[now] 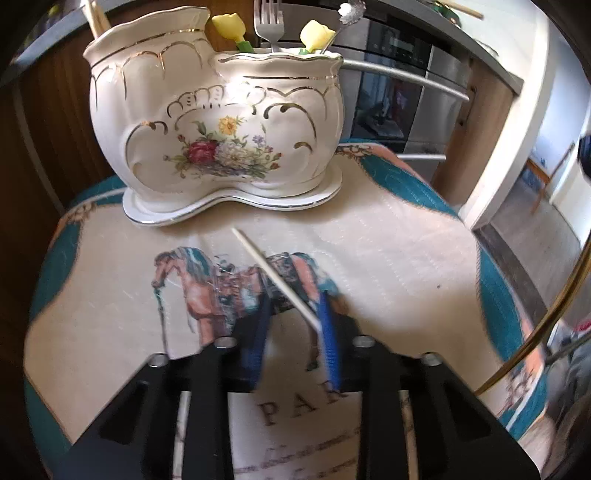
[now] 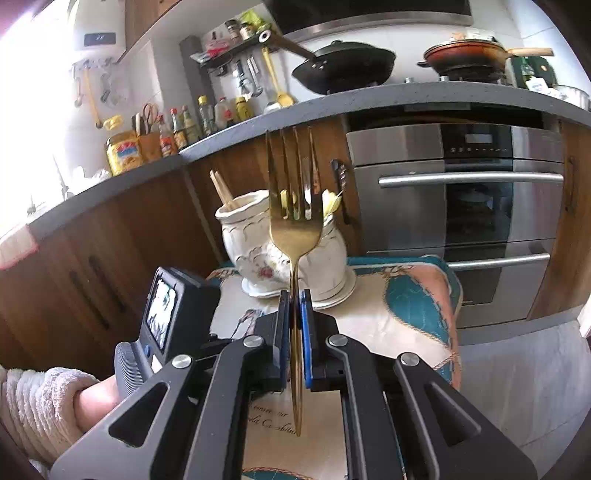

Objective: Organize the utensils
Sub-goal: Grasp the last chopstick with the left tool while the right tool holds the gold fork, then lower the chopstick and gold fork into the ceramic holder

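A white floral ceramic utensil holder (image 1: 214,122) with two compartments stands on its saucer at the far side of a horse-print cloth (image 1: 388,258). It holds a silver fork (image 1: 269,22), yellow-topped picks and wooden sticks. My left gripper (image 1: 295,306) is open just above the cloth; a thin wooden chopstick (image 1: 273,275) lies slanted there, its near end against the right finger. In the right wrist view my right gripper (image 2: 295,295) is shut on a gold fork (image 2: 293,206), held upright, tines up, in front of the holder (image 2: 251,247). The gold fork's handle also shows in the left wrist view (image 1: 546,317).
The left gripper's body and the hand holding it (image 2: 162,314) sit left of the right gripper. Behind the table run wooden cabinets, a steel oven (image 2: 461,206) and a grey counter (image 2: 332,99) with bottles and pans. Tiled floor (image 2: 517,387) lies to the right.
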Demonstrator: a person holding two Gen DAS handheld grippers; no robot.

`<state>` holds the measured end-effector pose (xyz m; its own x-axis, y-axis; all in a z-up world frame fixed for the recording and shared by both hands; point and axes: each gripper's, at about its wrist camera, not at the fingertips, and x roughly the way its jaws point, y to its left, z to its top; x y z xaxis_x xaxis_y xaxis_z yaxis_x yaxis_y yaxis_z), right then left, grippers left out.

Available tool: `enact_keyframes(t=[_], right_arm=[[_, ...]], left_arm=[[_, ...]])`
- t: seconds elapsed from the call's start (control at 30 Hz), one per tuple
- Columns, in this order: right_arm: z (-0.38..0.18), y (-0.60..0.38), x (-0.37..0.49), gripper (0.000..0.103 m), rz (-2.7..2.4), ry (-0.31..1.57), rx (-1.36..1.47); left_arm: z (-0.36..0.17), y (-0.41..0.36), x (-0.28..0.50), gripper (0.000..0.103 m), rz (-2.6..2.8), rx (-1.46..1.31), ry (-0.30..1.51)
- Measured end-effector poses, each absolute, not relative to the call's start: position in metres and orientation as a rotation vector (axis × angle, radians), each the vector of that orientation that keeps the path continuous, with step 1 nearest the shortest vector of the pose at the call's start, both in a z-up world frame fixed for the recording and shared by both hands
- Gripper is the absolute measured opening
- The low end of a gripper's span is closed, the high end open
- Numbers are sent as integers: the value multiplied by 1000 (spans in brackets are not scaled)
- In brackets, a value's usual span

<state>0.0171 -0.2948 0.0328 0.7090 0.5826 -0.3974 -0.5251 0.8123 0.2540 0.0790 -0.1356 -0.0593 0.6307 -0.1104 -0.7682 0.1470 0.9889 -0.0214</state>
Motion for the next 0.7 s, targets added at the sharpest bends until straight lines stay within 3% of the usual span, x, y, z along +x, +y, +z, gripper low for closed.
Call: enact_keyframes(t=[0.27,0.53,0.7], right_arm=[[34,-294,16,6,625,472,137],[35,-293,16,6,641,432,171],[40,-289,14,6,605,384,177]], left_arm=[[-52,-103,62,5,-223,157,900],[-34,-64,34,4,-230,153,851],[-5,-52,20,4,-266,87,706]])
